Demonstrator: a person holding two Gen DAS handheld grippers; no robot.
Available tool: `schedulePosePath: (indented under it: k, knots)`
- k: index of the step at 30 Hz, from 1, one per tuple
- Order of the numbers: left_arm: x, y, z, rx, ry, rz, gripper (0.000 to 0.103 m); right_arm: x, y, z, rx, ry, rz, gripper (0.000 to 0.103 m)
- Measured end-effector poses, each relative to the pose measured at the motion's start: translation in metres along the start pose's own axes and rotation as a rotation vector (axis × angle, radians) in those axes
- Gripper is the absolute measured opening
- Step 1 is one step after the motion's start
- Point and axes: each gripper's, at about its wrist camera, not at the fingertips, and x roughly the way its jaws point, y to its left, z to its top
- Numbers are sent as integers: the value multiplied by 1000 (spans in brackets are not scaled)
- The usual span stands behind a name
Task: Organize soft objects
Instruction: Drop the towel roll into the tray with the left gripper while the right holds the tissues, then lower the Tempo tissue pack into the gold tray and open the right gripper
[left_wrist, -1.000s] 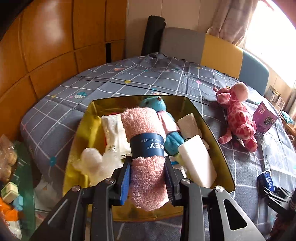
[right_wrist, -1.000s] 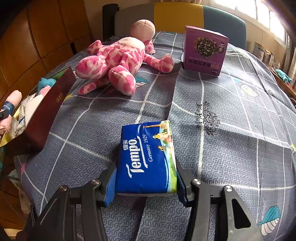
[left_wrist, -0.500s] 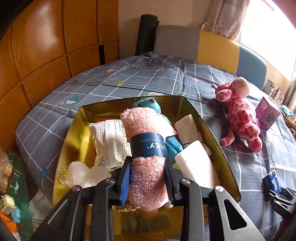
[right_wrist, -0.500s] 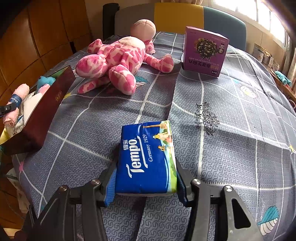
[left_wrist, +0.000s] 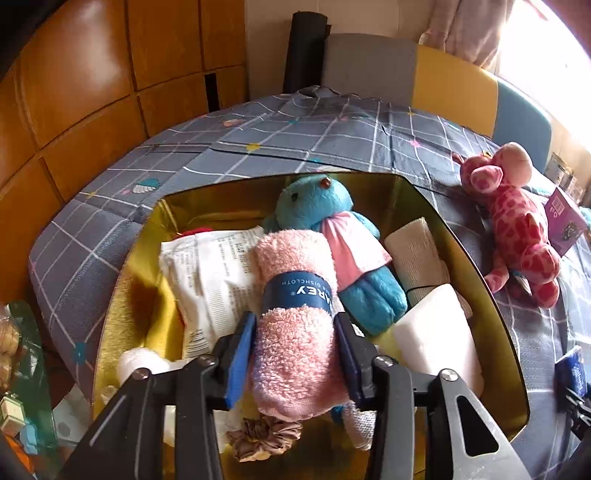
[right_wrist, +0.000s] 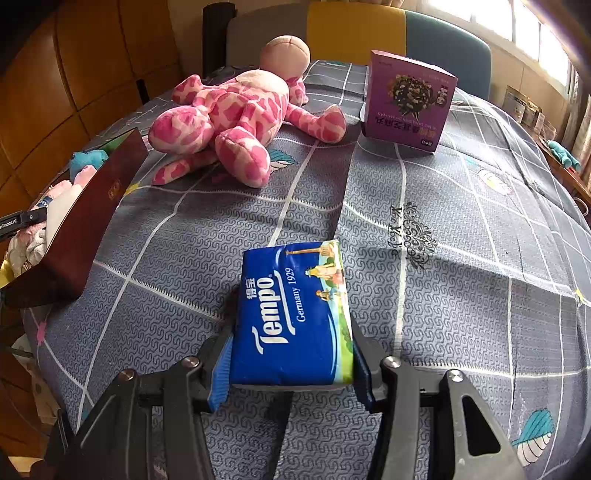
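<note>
left gripper (left_wrist: 295, 350) clamps rolled pink dishcloth (left_wrist: 295, 314) over gold box (left_wrist: 491, 295) holding blue plush (left_wrist: 332, 236), right gripper (right_wrist: 291, 365) pinches tempo tissue pack (right_wrist: 295, 314) above checked tablecloth (right_wrist: 461, 295), pink giraffe plush (right_wrist: 229, 122) beyond

Bed (right_wrist: 461, 295) with grey grid-pattern cover carries: gold-lined box (left_wrist: 476, 273) at its left edge, pink spotted plush giraffe (right_wrist: 236, 114) lying beside the box, purple carton (right_wrist: 406, 103) standing upright just past the giraffe's leg.
</note>
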Motion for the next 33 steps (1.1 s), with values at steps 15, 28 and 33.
schedulePosePath:
  k: [15,28,33]
  knots:
    - [-39,22,-6,-61,-61,24,73,-5,2,4,11,2,-11,52]
    - [-101,51,-14,-167,-139,29,95,-43,139,86,-273,-143,264,52]
    - [-118,55,-15,-189,-167,26,103,-11,204,125,-303,-97,340,52]
